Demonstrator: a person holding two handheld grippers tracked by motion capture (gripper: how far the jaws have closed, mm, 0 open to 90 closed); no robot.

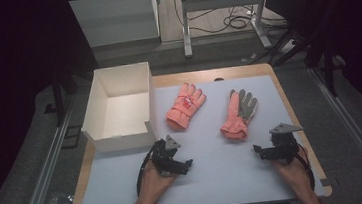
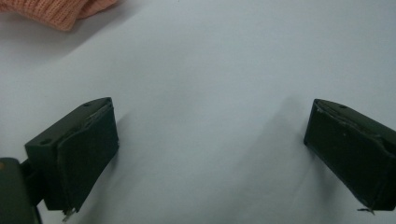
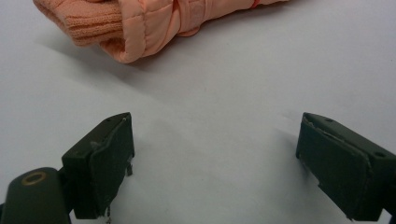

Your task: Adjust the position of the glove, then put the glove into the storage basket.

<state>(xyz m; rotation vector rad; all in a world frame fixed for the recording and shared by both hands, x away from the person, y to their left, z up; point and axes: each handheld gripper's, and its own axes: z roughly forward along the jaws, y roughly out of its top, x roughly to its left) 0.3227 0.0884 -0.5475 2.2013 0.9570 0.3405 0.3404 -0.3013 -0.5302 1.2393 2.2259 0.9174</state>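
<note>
Item: two salmon-pink gloves, lying flat on the grey-covered table (image 1: 216, 174), well apart from each other.

Left glove (image 1: 185, 105): lying just right of the open white box (image 1: 119, 105), fingers pointing away from the person, cuff towards them.

Right glove (image 1: 239, 112): showing a grey palm patch; its knitted cuff (image 3: 91, 22) is facing the right hand-held gripper (image 1: 269, 152).

Handling, as judged: both are looking light, soft and padded, with a quilted shell and ribbed cuff. They are likely drooping and folding when lifted, not slipping much, and not breakable. The best hold is appearing to be the thick cuff end, where the fabric is bunching and giving the pads something to bite.

Grippers: the left hand-held gripper (image 1: 177, 165) is resting near the table's front with jaws spread wide and nothing between them; the right one is likewise standing wide apart and empty, short of the cuff.

Hard to make out: the box's near inner wall is hiding part of its floor; the small red mark on the left glove is too small to read; the gloves' undersides are lying unseen.
</note>
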